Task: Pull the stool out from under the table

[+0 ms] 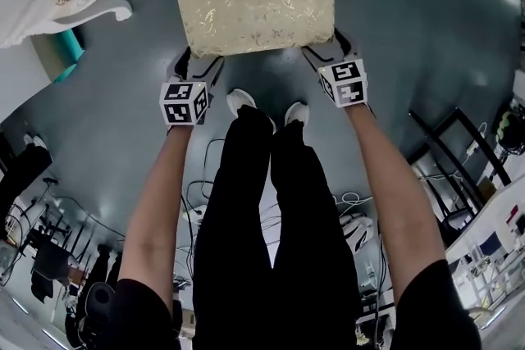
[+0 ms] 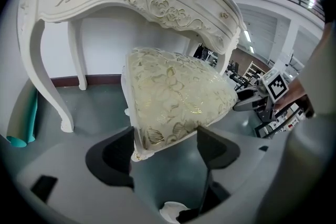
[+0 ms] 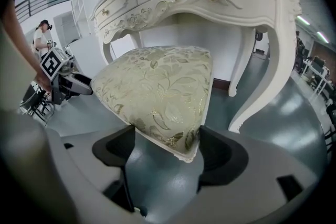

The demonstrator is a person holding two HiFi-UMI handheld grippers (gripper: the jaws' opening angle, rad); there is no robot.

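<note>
Black trouser legs (image 1: 262, 201) are filling the lower head view, with white shoes (image 1: 240, 101) standing just behind the stool (image 1: 254, 0). The stool's far edge is lying under the white table (image 1: 74, 8) and its near edge is projecting clear of it. The left gripper (image 1: 201, 61) is clamping the near-left corner of the seat and the right gripper (image 1: 330, 52) is clamping the near-right corner. In each gripper view the pads are pressing against the brocade cushion edge on both sides of the corner. Each grip is taking only the tip of a tapering, fabric-covered corner, so a hard pull is likely to be squeezing that wedge out of the jaws and releasing the stool. Unequal pull from the two arms is likely to be turning the seat toward a curved table leg (image 3: 268, 76), risking a knock. The stool legs are hidden, so drag or catching on the grey floor (image 1: 123, 143) cannot be ruled out. The shoes are leaving little room, and loose cables (image 1: 205, 176) are lying behind the person, making a backward step a trip risk.
</note>
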